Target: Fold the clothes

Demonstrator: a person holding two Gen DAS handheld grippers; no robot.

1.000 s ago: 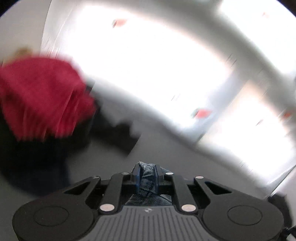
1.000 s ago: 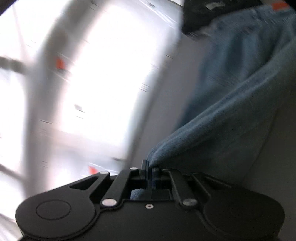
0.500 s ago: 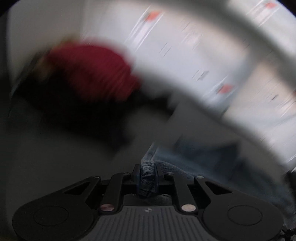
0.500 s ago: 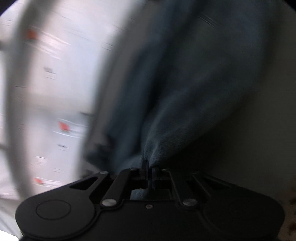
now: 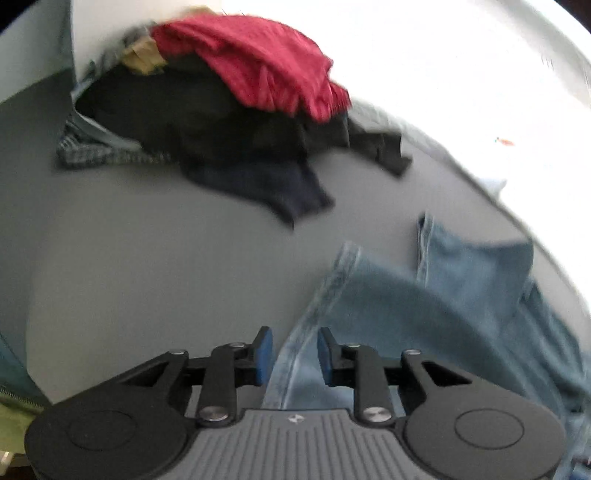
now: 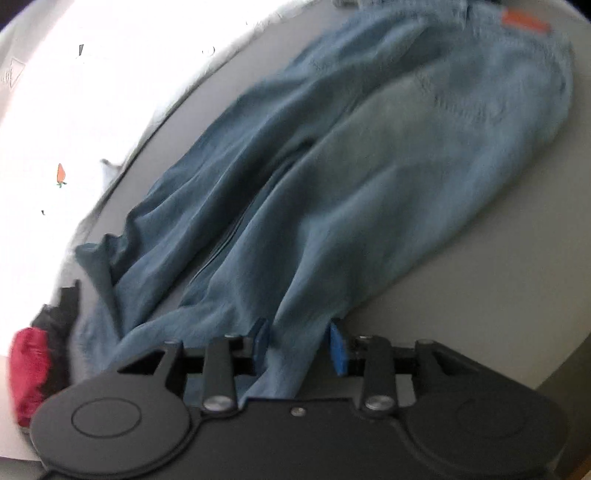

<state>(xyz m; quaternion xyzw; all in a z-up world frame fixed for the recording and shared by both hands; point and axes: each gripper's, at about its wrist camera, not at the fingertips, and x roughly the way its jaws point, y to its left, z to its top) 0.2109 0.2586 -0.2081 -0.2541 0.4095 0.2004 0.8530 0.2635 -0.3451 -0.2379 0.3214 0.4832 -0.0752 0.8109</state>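
Note:
A pair of light blue jeans (image 6: 369, 177) lies spread on the grey table (image 6: 498, 295), waistband with an orange patch (image 6: 524, 20) at the far end, legs toward me. My right gripper (image 6: 299, 343) is open, its blue pads on either side of a leg hem. My left gripper (image 5: 294, 350) is open too, with the hem of the jeans (image 5: 424, 306) lying between its pads. The fabric rests loose on the table.
A heap of clothes sits at the far left of the table: a red garment (image 5: 258, 70) on top of black ones (image 5: 207, 114), with a dark blue piece (image 5: 273, 188) and a striped grey one (image 5: 96, 151). The table's far edge meets a bright white surface (image 5: 461, 74).
Both grippers held the jeans pinched shut and swung them down through the air; now the jeans lie on the table and both grippers have opened.

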